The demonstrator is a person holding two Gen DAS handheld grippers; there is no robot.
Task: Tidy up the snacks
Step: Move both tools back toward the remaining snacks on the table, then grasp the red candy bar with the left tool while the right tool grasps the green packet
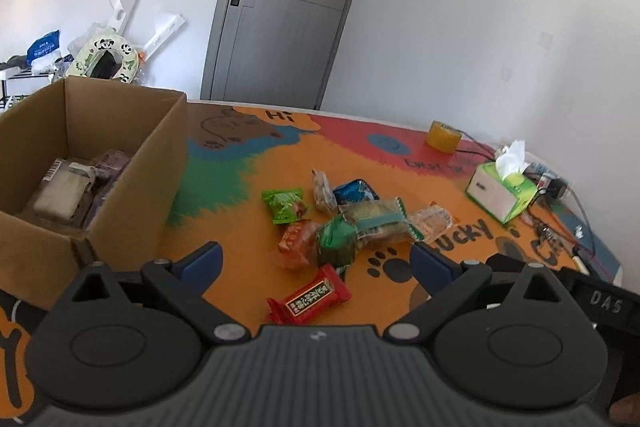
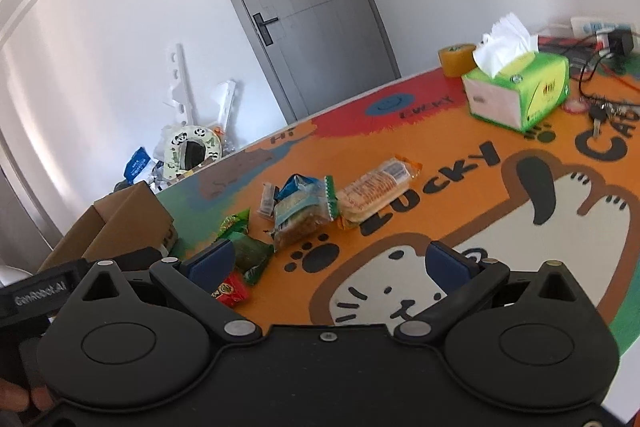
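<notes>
Several snack packets lie in a heap on the orange cartoon table mat (image 1: 248, 235). Among them are a red wrapped bar (image 1: 310, 295) nearest me, a bright green packet (image 1: 285, 205), an orange packet (image 1: 298, 241), a dark green packet (image 1: 336, 241) and a clear cracker pack (image 1: 378, 217). A cardboard box (image 1: 132, 171) at the left holds a few packets. My left gripper (image 1: 316, 259) is open above the red bar, nothing between its fingers. My right gripper (image 2: 329, 259) is open and empty over the mat, right of the heap, where a long cracker pack (image 2: 374, 193) lies.
A green tissue box (image 1: 502, 189) and a roll of yellow tape (image 1: 442, 135) stand at the far right. Cables, keys (image 2: 600, 111) and a power strip lie beyond them. A grey door (image 1: 288, 7) and white wall are behind the table.
</notes>
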